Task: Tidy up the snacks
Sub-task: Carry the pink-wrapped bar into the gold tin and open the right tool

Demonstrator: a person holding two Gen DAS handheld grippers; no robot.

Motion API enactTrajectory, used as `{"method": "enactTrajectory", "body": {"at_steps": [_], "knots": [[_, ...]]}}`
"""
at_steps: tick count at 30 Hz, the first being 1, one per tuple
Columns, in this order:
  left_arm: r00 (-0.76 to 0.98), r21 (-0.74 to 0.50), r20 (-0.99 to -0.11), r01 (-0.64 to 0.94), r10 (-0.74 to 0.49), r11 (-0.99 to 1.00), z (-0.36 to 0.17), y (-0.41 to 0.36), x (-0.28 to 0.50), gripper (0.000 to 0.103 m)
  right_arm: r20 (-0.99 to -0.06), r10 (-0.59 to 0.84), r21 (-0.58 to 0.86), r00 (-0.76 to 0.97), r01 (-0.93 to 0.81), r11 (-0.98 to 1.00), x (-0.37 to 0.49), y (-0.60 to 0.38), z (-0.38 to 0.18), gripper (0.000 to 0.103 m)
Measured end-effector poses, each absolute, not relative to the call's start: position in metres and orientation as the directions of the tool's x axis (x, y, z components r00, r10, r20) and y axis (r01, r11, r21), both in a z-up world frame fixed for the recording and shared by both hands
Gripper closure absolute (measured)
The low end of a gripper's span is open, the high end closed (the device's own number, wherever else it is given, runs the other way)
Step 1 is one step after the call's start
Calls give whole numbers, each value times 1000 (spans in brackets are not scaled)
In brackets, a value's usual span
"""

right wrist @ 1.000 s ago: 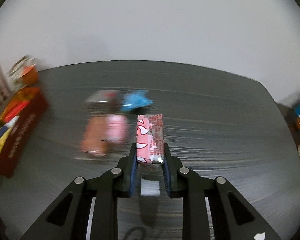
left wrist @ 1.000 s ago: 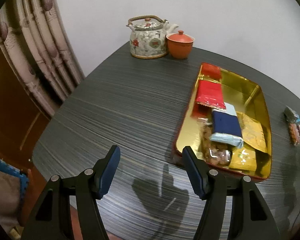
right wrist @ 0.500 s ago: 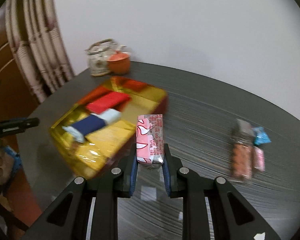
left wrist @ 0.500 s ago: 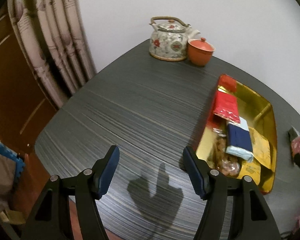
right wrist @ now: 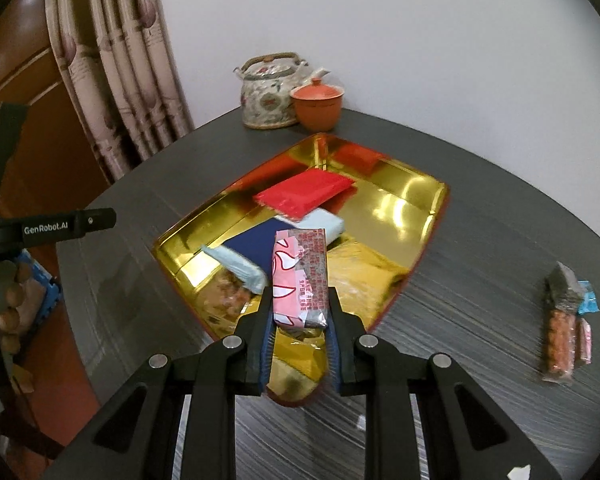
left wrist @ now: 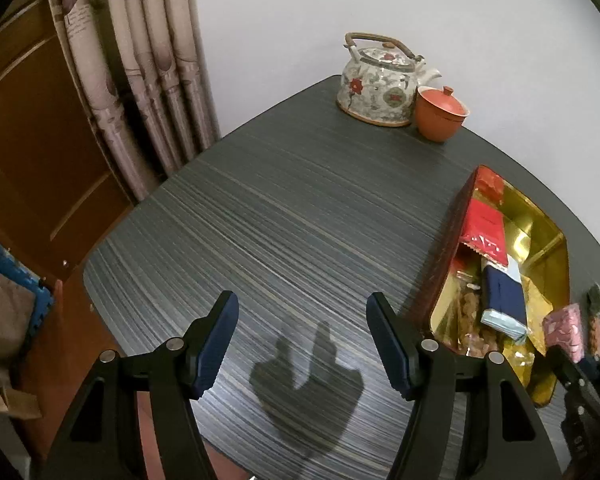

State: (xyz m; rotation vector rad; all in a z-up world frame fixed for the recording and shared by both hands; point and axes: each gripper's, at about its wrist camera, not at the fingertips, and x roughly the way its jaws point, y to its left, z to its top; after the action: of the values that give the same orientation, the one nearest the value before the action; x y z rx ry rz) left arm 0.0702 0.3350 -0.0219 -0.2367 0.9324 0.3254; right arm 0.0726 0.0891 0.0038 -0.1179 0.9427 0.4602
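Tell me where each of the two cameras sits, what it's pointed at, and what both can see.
Left wrist: on the left hand-held gripper, angled down at bare table; its open fingers show.
Right wrist: on the right hand-held gripper, angled down over the gold tray; its fingers, shut on a pink snack packet, show, with fingertips of a hand.
Shared: tray, teapot, orange lidded cup, curtain.
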Motion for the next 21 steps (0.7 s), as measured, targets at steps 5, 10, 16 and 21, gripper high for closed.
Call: {"method": "enactTrajectory", "body": {"at_steps": [5,10,16,21], "knots": [[548,-74,-822,-376,157,924,-24,338,71,36,-813,321,89,486,-441,893,74,99,-4,83],[547,-71,-823,-364,151,929,-25,335,72,36,-819,310,82,482,-436,896,74,101,-10,82],[544,-71,-827,-357,145,931,-26,332,74,36,-832,297,83,469,-424,902,76,99,-15,80],[545,-66,-826,-353,148,933,-26,330,74,36,-828,294,76,478,-423,903,73,99,-15,80]]}}
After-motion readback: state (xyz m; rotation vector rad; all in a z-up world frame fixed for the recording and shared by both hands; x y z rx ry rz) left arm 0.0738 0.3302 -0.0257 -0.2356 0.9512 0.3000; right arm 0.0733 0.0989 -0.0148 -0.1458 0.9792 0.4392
